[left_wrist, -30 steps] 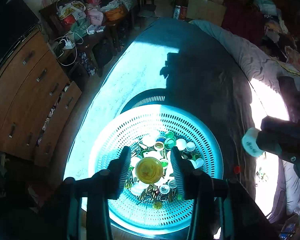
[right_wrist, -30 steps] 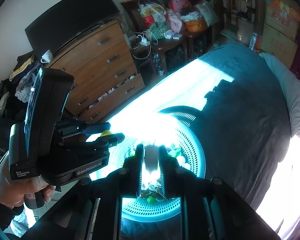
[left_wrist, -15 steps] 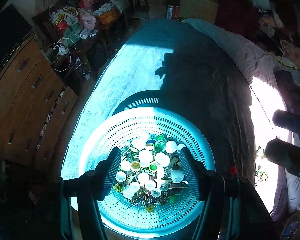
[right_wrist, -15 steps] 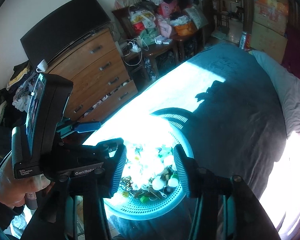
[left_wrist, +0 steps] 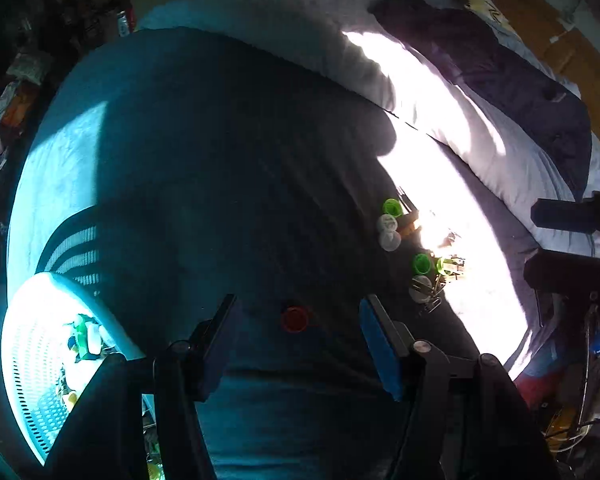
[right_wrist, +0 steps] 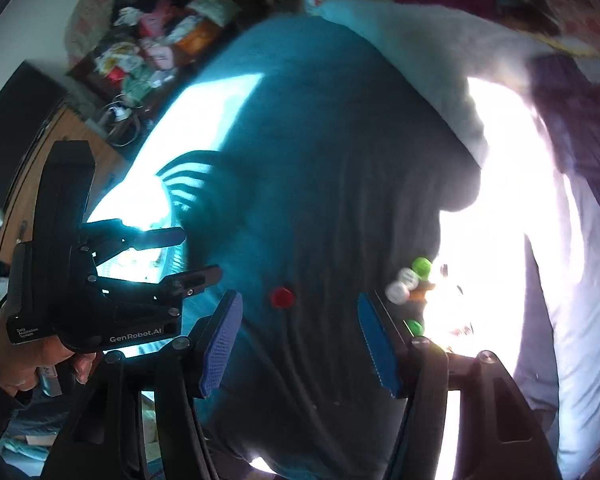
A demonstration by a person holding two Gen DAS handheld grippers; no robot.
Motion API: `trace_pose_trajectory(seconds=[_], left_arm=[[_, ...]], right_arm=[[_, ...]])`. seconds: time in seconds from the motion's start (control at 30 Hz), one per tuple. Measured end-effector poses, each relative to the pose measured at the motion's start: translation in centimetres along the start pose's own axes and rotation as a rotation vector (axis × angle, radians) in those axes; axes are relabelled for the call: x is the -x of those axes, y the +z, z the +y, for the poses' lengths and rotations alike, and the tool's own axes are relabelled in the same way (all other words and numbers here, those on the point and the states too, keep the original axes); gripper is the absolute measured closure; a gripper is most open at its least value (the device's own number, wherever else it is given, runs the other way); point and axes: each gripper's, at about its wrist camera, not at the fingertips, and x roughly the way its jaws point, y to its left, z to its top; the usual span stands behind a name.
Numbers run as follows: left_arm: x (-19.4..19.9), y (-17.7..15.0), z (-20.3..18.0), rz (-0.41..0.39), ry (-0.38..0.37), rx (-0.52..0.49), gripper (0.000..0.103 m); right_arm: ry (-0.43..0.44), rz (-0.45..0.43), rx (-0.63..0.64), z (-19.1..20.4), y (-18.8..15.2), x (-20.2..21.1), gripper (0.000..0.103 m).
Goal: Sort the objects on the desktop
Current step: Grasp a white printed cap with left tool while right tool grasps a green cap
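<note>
Teal bedspread point(left_wrist: 204, 168) fills most of both views; grey quilt point(left_wrist: 300, 40) bunched along its far edge, hard sun glare to the right. Perforated basket point(left_wrist: 24, 364) at far left, holds a heap of mixed caps point(left_wrist: 85, 338), white and green mostly.

Your left gripper point(left_wrist: 298, 338): jaws wide apart, empty. Right gripper point(right_wrist: 300, 332): same, wide and empty.

Red cap point(left_wrist: 295, 319) lies alone on the spread, framed between the fingers in both views. Loose cluster of green and white caps point(left_wrist: 392, 222) w/ what may be paper clips, right of it at the glare edge; washed out.

Vs 0.5 s ago: both grippers have swung off the basket toward the red cap.
</note>
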Motion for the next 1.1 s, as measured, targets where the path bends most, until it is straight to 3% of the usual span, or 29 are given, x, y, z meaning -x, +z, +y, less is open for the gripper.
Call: trace_pose_trajectory(seconds=[0.17,0.43,0.57,0.77,0.8,0.83,0.9,0.93,1.0,1.1], left_arm=[[-8.5,1.1,-5.6,-0.050,-0.064,-0.082,0.040],[-16.9,2.1,-6.8,-0.049,-0.085,-0.016,0.040],[-18.1,2.9,-7.5,-0.052,-0.127,0.030,0.040],[-20.7,3.3,-8.8,-0.007,-0.090,0.071,0.040],[-20.9,3.4,-8.9,-0.010,-0.085,0.072,0.042],[-21.0,3.4,-9.0,-0.011,-0.081,0.069,0.050],[-20.7,3.6,-8.8,-0.006,-0.097,0.081,0.072],[-20.4,3.6,-8.6,-0.006,-0.098,0.091,0.072],[-19.4,3.7,-8.1,-0.015,-0.095,0.103,0.072],[-18.0,3.6,-7.0,-0.024,-0.098,0.145,0.072]], right_arm=[[-0.062,0.050,-0.164,-10.0,-5.2,0.0,0.044],[-0.072,0.135,-0.241,-18.4,-10.1,-3.5,0.044],[-0.041,0.148,-0.253,-19.9,-10.9,-5.3,0.044],[0.004,0.135,-0.240,-20.1,-9.8,-6.7,0.044],[0.011,0.131,-0.238,-20.1,-9.6,-6.8,0.044],[0.015,0.123,-0.233,-20.2,-9.3,-6.7,0.044],[0.019,0.093,-0.213,-20.2,-8.7,-6.4,0.050],[0.020,0.074,-0.197,-20.2,-8.4,-6.2,0.053],[0.035,0.047,-0.155,-20.2,-7.4,-6.5,0.069],[0.043,0.031,-0.085,-20.4,-5.3,-8.4,0.072]])
